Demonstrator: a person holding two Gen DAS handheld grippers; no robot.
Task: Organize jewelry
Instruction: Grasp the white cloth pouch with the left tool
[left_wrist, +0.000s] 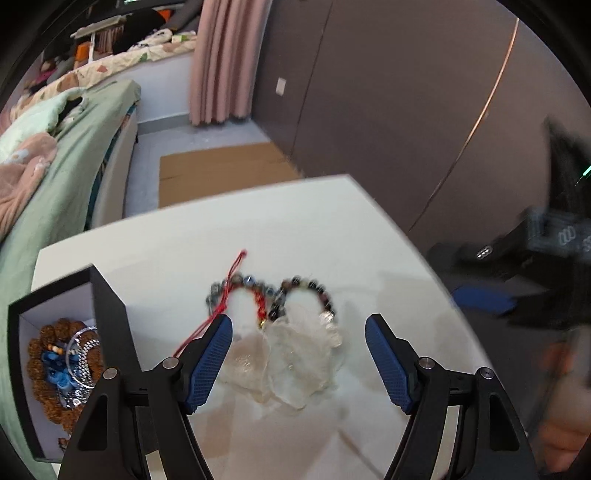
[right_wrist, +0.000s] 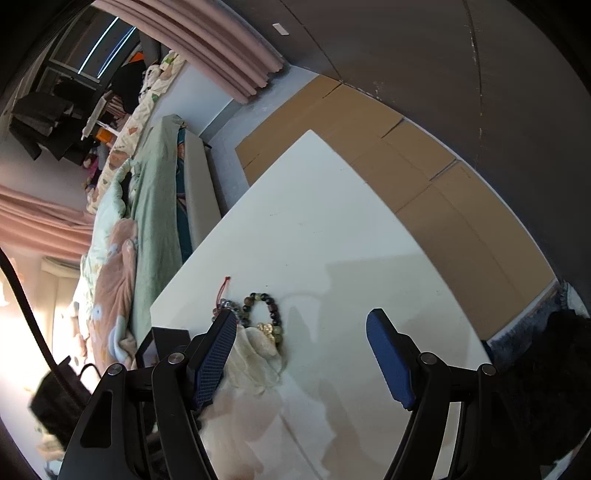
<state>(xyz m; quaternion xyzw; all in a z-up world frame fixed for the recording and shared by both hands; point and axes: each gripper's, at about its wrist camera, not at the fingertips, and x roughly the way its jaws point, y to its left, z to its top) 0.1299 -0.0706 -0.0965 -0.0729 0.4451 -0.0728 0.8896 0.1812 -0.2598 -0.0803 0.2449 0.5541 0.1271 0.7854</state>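
Observation:
Two beaded bracelets lie side by side on the white table (left_wrist: 314, 229): a grey-and-red one with a red cord (left_wrist: 236, 291) and a dark multicoloured one (left_wrist: 314, 295). Clear plastic bags (left_wrist: 288, 362) lie just in front of them. My left gripper (left_wrist: 299, 354) is open and empty, its fingers either side of the bags. A black box (left_wrist: 107, 314) at the left holds brown beads, blue beads and silver chains (left_wrist: 66, 365). In the right wrist view my right gripper (right_wrist: 301, 354) is open and empty above the table, with the bracelets (right_wrist: 264, 314) and bags (right_wrist: 255, 354) near its left finger.
A bed with green and pink bedding (left_wrist: 55, 177) runs along the table's left side. Flattened cardboard (left_wrist: 221, 173) lies on the floor beyond the table. A dark wardrobe wall (left_wrist: 406, 92) stands behind. The right gripper's body (left_wrist: 535, 251) shows blurred at the right.

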